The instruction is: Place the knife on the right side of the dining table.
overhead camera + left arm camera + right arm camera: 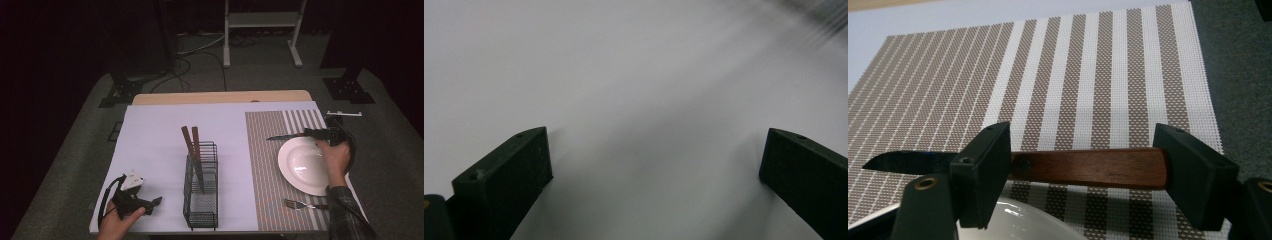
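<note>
Lying across the striped placemat (1088, 65) just behind the white plate (1023, 220), the knife (1048, 167) shows a brown wooden handle and dark blade. Right gripper (1083, 170) jaws straddle its handle lengthwise, whether pressing I cannot tell. Left gripper (656, 170) gapes wide over bare table.

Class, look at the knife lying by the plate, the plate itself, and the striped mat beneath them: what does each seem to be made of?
Knife: handle looks like reddish-brown wood with visible grain and a rivet; blade looks like dark, shiny metal. Plate: smooth, glossy white, probably ceramic, though plastic cannot be ruled out. Striped mat: a fine woven mesh in brown and white stripes, likely vinyl or a similar fibre.
</note>
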`<state>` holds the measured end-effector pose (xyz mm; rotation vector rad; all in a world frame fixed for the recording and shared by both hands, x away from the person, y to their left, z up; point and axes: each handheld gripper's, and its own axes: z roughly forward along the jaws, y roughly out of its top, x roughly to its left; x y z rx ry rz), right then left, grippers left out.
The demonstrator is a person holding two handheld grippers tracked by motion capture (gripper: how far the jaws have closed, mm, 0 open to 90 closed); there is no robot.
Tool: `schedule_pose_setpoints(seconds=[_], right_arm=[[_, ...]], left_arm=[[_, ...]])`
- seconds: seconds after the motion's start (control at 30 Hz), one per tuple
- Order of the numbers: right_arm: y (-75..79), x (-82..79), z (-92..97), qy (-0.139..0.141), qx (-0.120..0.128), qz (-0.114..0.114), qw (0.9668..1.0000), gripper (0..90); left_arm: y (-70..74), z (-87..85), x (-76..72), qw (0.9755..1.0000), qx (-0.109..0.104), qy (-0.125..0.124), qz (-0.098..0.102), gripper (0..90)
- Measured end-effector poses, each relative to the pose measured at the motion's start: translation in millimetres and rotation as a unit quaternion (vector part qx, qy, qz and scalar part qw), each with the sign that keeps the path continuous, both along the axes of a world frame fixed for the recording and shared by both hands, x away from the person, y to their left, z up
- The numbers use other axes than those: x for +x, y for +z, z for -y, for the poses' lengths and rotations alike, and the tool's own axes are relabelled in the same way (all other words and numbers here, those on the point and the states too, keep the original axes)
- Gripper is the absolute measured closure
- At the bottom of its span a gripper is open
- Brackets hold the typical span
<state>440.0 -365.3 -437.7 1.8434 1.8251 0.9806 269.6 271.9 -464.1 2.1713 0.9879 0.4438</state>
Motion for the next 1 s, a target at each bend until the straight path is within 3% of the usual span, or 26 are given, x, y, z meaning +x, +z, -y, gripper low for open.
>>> schedule_pose_setpoints(seconds=[0.17,0.3,0.43,1.0], right_arm=[[-0.7,1.9,-2.0,-0.004,-0.013,-0.01,0.9999,22.5],[-0.6,3.4,-6.6,-0.004,-0.048,-0.016,0.9987,22.2],[-1.3,4.2,-7.3,-0.004,-0.056,-0.018,0.9983,22.5],[11.8,-4.8,-8.1,0.004,-0.028,0.012,0.9995,22.5]], left_arm=[[0.0,0.0,0.0,1.0,0.0,0.0,0.0,0.0],[0.0,0.0,0.0,1.0,0.0,0.0,0.0,0.0],[0.0,0.0,0.0,1.0,0.0,0.0,0.0,0.0],[0.1,0.0,-0.2,1.0,0.001,0.0,0.001,0.0]])
